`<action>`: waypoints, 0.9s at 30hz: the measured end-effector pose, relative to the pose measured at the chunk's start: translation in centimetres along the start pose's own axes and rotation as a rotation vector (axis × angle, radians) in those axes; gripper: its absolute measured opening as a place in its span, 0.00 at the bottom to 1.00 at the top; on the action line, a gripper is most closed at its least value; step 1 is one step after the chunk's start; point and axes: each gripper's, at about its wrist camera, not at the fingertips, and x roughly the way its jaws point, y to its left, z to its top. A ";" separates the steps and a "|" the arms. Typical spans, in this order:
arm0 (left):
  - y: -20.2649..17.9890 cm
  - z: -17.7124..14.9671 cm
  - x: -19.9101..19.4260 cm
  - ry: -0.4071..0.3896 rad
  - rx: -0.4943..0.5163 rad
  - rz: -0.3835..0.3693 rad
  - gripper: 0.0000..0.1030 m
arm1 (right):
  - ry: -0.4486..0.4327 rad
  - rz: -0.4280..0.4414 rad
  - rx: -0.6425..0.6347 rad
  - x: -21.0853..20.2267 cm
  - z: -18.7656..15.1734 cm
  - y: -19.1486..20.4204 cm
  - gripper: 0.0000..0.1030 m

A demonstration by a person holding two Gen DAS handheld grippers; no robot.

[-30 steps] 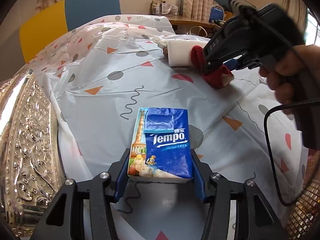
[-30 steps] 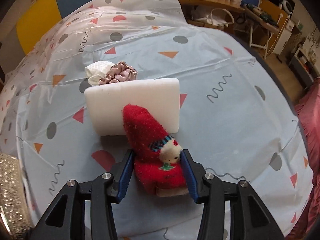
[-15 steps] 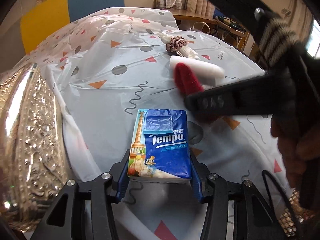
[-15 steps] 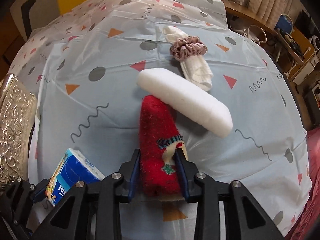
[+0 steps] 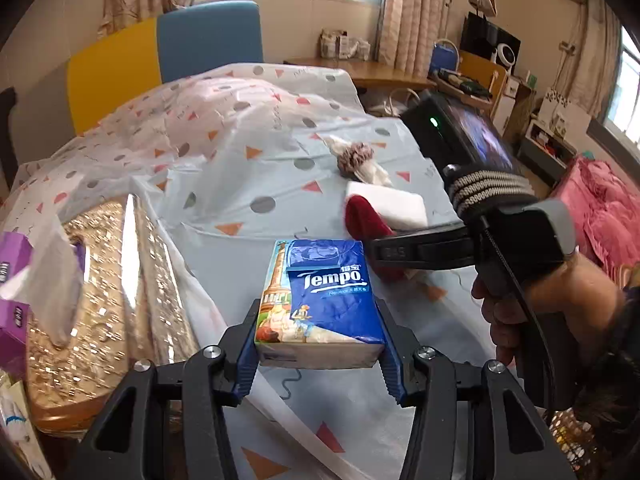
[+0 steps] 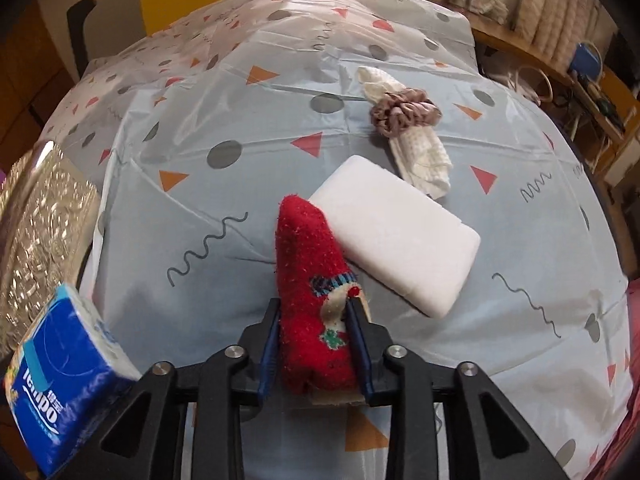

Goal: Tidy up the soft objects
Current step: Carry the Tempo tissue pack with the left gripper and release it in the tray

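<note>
The red sock (image 6: pixel 310 280), knitted with a small Christmas figure, is clamped between the fingers (image 6: pixel 271 344) of the right gripper (image 6: pixel 314 344), which have just been closing and now squeeze its lower part. Its toe lies against the near-left corner of the white sponge block (image 6: pixel 394 236), the landmark in the middle of the tabletop (image 6: pixel 240 184). Beyond the sponge block, at its far right, a rolled white cloth (image 6: pixel 420 156) lies with a brownish scrunchie (image 6: pixel 404 114) around it. To the left of the sponge block and nearer the camera, the blue tissue pack (image 5: pixel 320 300) is gripped at both sides by the left gripper (image 5: pixel 320 344), lifted clear of the patterned plastic cover. Further left of the sponge block, at the tabletop's edge, sits a gold embossed tray (image 5: pixel 104 292). A person's hand (image 5: pixel 540 304) holds the right gripper's handle, seen from the left wrist view.
</note>
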 end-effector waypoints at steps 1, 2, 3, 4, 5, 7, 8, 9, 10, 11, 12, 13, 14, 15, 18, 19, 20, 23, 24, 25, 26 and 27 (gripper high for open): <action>0.1 0.3 -0.5 -0.014 -0.002 0.004 0.50 | 0.005 0.012 0.032 0.0 0.1 -0.7 0.23; 0.2 0.7 -1.2 -0.037 -0.004 0.005 0.50 | 0.001 0.001 0.034 0.1 0.2 -0.9 0.23; 0.4 1.0 -1.9 -0.056 -0.003 0.012 0.50 | -0.005 -0.017 0.015 0.1 0.0 -0.8 0.23; 0.5 1.4 -2.6 -0.077 -0.001 0.026 0.50 | -0.009 -0.042 -0.020 0.2 -0.1 -0.2 0.23; 0.6 1.7 -3.2 -0.093 -0.003 0.034 0.50 | -0.014 -0.075 -0.062 0.2 -0.4 0.6 0.25; 1.0 2.3 -4.3 -0.117 -0.009 0.044 0.50 | -0.023 -0.145 -0.151 0.5 -0.9 2.2 0.30; 1.2 2.5 -4.7 -0.127 -0.009 0.052 0.50 | -0.033 -0.179 -0.192 0.6 -1.2 2.8 0.30; 1.4 2.8 -5.0 -0.136 -0.004 0.062 0.50 | -0.041 -0.202 -0.222 0.7 -1.4 3.2 0.30; 1.5 3.1 -5.2 -0.140 0.002 0.071 0.50 | -0.043 -0.211 -0.233 0.7 -1.5 3.4 0.30; 1.6 3.3 -5.4 -0.143 0.004 0.079 0.50 | -0.044 -0.212 -0.235 0.6 -1.6 3.4 0.30; 1.9 3.5 -5.3 -0.142 0.003 0.080 0.50 | -0.044 -0.211 -0.235 0.7 -1.6 3.4 0.30; 2.2 3.9 -5.3 -0.139 -0.001 0.080 0.50 | -0.045 -0.212 -0.238 0.7 -1.6 3.4 0.30; 2.5 4.2 -5.3 -0.140 -0.008 0.089 0.50 | -0.047 -0.215 -0.246 0.6 -1.7 3.5 0.30; 2.8 4.6 -5.3 -0.143 -0.013 0.100 0.51 | -0.050 -0.222 -0.256 0.6 -1.7 3.6 0.29; 4.2 5.7 -5.4 -0.154 -0.036 0.128 0.51 | -0.056 -0.246 -0.289 0.7 -2.0 4.1 0.29; 4.8 6.0 -5.6 -0.158 -0.048 0.139 0.51 | -0.060 -0.252 -0.300 0.6 -2.2 4.3 0.29; 5.6 6.3 -5.9 -0.166 -0.065 0.151 0.51 | -0.062 -0.257 -0.308 0.6 -2.3 4.4 0.29; 8.6 7.0 -7.3 -0.202 -0.121 0.206 0.51 | -0.067 -0.271 -0.330 0.6 -2.6 4.8 0.29; 9.8 6.9 -7.9 -0.215 -0.141 0.224 0.51 | -0.068 -0.276 -0.339 0.6 -2.6 4.9 0.29; 10.9 6.8 -8.6 -0.226 -0.161 0.243 0.51 | -0.070 -0.281 -0.347 0.6 -2.7 5.0 0.29; 12.0 6.6 -9.3 -0.238 -0.182 0.266 0.51 | -0.071 -0.286 -0.355 0.6 -2.7 5.2 0.29; 13.0 6.3 -9.8 -0.246 -0.199 0.283 0.51 | -0.072 -0.291 -0.361 0.5 -3.0 5.4 0.29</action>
